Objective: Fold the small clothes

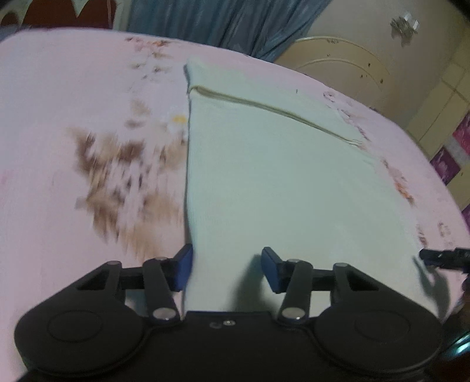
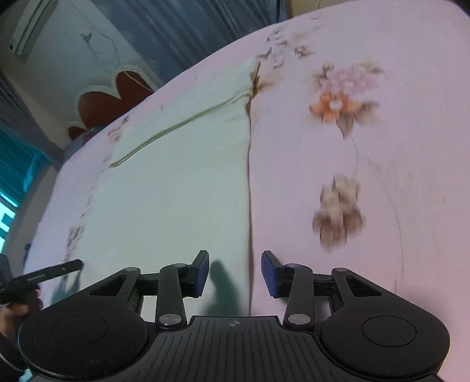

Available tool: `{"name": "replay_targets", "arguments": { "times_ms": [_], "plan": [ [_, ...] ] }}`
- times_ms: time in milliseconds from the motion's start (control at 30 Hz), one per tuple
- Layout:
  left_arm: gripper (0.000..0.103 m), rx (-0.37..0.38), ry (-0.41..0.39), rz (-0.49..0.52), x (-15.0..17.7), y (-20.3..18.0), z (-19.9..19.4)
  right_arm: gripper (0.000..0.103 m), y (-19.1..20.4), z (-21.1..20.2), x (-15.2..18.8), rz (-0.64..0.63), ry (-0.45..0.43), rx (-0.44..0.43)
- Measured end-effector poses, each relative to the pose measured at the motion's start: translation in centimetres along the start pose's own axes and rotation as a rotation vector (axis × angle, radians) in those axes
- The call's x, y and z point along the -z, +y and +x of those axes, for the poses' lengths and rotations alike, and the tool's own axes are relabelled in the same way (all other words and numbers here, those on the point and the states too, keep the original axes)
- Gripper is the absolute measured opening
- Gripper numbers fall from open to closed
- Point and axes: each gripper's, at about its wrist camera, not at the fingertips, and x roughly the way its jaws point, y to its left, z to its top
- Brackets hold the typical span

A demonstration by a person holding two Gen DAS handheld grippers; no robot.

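Observation:
A pale mint-white cloth (image 1: 264, 176) lies flat on the pink flowered bed sheet (image 1: 73, 88), with one folded layer whose edge runs across its far part. My left gripper (image 1: 227, 267) is open and empty over the cloth's near left edge. The cloth also shows in the right wrist view (image 2: 176, 182). My right gripper (image 2: 235, 273) is open and empty, straddling the cloth's near right edge. The tip of the right gripper (image 1: 440, 257) shows at the right of the left wrist view. The left gripper (image 2: 44, 274) shows at the left of the right wrist view.
The bed sheet (image 2: 382, 147) carries brown and orange flower prints. Blue curtains (image 1: 223, 20) hang behind the bed. A cream cabinet (image 1: 337, 61) stands beyond the far right edge. A red heart-shaped headboard (image 2: 108, 100) shows at the back.

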Motion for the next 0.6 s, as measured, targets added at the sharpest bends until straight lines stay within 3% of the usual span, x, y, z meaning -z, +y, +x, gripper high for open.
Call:
{"name": "replay_targets", "arguments": {
  "times_ms": [133, 367, 500, 533, 600],
  "plan": [
    [0.045, 0.061, 0.006, -0.102, 2.7, 1.1, -2.1, 0.040, -0.5, -1.3, 1.9, 0.050, 0.017, -0.069],
    [0.041, 0.231, 0.008, -0.311, 5.5, 3.6, -3.2, 0.039, -0.6, -2.3, 4.9, 0.084, 0.053, -0.153],
    [0.035, 0.238, 0.009, -0.331, 5.7, 3.6, -2.6, 0.008, -1.2, -1.6, 5.6, 0.125, 0.069, -0.186],
    [0.034, 0.230, 0.012, -0.314, 5.5, 3.3, -2.6, 0.007, -1.3, -1.4, 5.5, 0.132, 0.069, -0.188],
    [0.007, 0.212, 0.001, -0.275, 5.2, 2.6, -2.7, 0.004, -1.5, -1.4, 5.4, 0.140, 0.058, -0.202]
  ]
}}
